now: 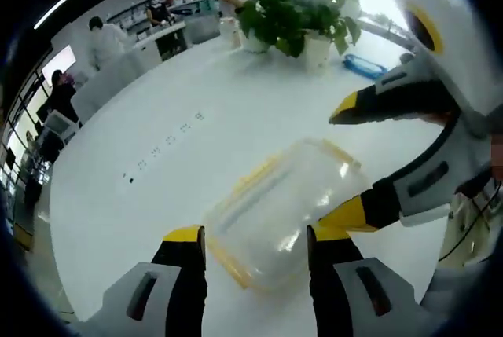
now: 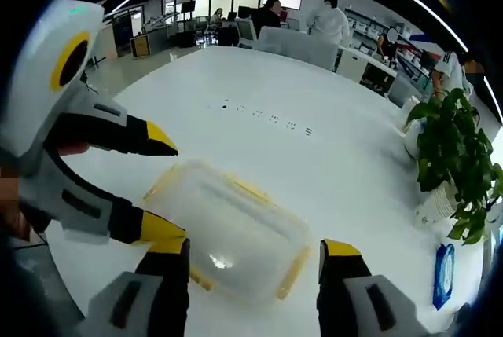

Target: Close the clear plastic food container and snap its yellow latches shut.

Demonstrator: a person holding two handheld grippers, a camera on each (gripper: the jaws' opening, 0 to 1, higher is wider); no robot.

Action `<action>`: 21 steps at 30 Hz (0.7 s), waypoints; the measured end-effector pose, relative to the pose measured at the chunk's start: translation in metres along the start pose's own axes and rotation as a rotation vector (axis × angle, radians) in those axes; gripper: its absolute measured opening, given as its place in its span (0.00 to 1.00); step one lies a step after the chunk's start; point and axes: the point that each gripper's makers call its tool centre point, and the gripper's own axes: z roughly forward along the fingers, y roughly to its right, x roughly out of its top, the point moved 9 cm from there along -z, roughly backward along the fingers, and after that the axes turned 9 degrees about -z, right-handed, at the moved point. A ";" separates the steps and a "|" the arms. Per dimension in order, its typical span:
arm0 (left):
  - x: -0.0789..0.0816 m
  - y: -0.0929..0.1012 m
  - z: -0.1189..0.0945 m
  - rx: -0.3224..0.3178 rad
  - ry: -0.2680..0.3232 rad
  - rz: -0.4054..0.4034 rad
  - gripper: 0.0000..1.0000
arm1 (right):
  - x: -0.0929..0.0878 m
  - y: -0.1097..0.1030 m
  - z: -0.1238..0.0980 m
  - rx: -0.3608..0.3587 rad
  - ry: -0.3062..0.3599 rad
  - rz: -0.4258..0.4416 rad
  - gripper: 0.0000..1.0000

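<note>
Sitting out on the white table (image 1: 118, 156), the container (image 1: 283, 211) has its lid on, yellow latches (image 2: 292, 270) along the rim. The left gripper (image 1: 255, 244) hangs spread over its near end; the right gripper (image 2: 255, 260) is spread too, straddling the opposite end. Closing looks done, latching is the step now. Next call: press a tip onto one latch while the other gripper steadies.

Container (image 1: 281, 210), plant (image 1: 299, 13) on white table (image 1: 141, 125)
</note>
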 end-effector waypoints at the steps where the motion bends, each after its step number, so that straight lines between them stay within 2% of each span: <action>1: 0.000 -0.001 -0.001 -0.001 0.015 -0.019 0.50 | 0.000 0.001 0.000 0.008 0.016 0.006 0.65; 11: -0.009 -0.009 -0.005 -0.061 0.103 -0.245 0.51 | -0.013 0.005 -0.002 0.026 0.152 0.228 0.68; 15: -0.011 -0.010 -0.003 -0.066 0.143 -0.297 0.52 | -0.019 0.008 -0.002 0.024 0.190 0.330 0.69; 17: -0.014 -0.011 -0.001 -0.063 0.136 -0.327 0.52 | -0.022 0.008 -0.002 0.040 0.225 0.393 0.68; 18: -0.017 -0.010 0.000 -0.064 0.141 -0.383 0.52 | -0.022 0.006 -0.002 0.059 0.259 0.421 0.68; 20: -0.018 -0.008 -0.001 -0.093 0.174 -0.439 0.51 | -0.026 0.004 -0.002 0.056 0.255 0.436 0.68; 21: -0.019 -0.009 -0.002 -0.085 0.175 -0.430 0.51 | -0.026 0.004 -0.002 0.054 0.260 0.437 0.68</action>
